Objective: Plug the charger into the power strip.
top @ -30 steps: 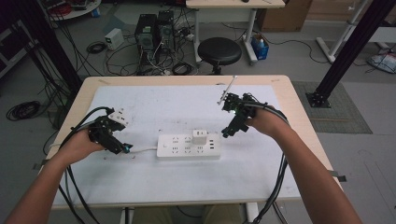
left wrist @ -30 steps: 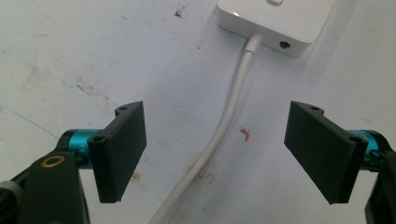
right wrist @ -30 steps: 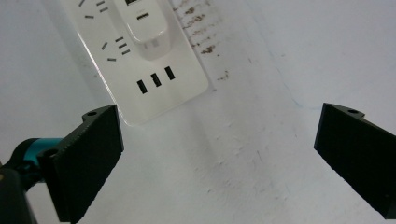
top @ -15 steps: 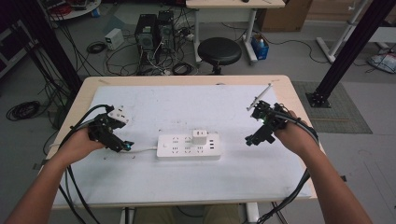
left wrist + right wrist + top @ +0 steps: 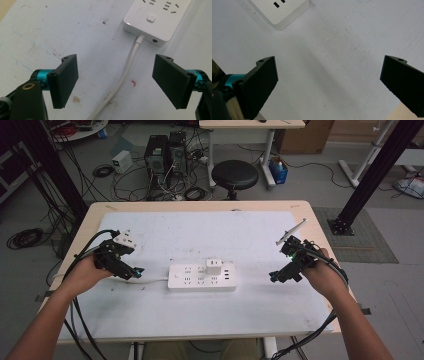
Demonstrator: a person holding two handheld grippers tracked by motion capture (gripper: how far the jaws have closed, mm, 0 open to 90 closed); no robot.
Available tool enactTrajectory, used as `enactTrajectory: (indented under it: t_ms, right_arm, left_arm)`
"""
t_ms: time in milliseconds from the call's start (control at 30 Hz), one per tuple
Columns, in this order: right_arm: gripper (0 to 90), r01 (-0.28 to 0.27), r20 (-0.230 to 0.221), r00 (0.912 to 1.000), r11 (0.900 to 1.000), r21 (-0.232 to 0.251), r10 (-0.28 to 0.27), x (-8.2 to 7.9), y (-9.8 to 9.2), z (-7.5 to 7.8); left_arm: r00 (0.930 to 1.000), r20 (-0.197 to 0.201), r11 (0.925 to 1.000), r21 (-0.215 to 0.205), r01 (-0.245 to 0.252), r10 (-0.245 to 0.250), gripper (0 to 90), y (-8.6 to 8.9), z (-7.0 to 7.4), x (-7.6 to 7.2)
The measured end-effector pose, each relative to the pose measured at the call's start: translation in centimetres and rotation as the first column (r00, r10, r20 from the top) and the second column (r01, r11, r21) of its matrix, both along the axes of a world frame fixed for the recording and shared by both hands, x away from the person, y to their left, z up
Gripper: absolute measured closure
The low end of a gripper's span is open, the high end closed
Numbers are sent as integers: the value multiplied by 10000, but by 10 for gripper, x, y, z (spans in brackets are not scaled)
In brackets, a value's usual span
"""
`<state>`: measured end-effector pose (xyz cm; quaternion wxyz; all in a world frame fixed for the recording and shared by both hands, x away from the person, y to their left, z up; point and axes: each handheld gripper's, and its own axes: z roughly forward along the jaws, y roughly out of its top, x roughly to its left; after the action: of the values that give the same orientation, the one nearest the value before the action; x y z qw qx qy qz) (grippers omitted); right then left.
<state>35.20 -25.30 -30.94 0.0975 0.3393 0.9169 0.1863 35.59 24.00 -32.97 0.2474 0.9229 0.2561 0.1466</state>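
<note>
A white power strip (image 5: 201,277) lies in the middle of the white mat, with a white plug adapter (image 5: 214,267) seated in its top row. Its white cable (image 5: 120,83) runs out of the left end and passes between the jaws of my left gripper (image 5: 135,272), which stands open just left of the strip (image 5: 156,18) with its pads apart from the cable. My right gripper (image 5: 276,277) hovers open over bare mat to the right of the strip, nothing between its jaws; one corner of the strip (image 5: 280,11) lies ahead of it (image 5: 329,80).
The wooden table (image 5: 320,227) edges the white mat (image 5: 210,232) on all sides. Behind the table stand a black stool (image 5: 235,174), computer cases and loose cables on the floor. A black frame post (image 5: 367,175) rises at the right.
My right gripper has swung from above the strip's right end out to the right side of the mat. The left gripper has stayed in place.
</note>
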Motion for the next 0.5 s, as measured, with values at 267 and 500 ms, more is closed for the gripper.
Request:
enactTrajectory:
  t_ms: [267,500]
  right_arm:
    - [7,-151,74,9999,9999,-5,152,-1,0,-1]
    - [7,-87,-9,10000,9999,87,87,-3,0,-7]
  left_arm:
    - [9999,-42,9999,26,-103,104,210,-1,0,0]
    - [9998,-74,9998,-15,-205,204,209,2,0,0]
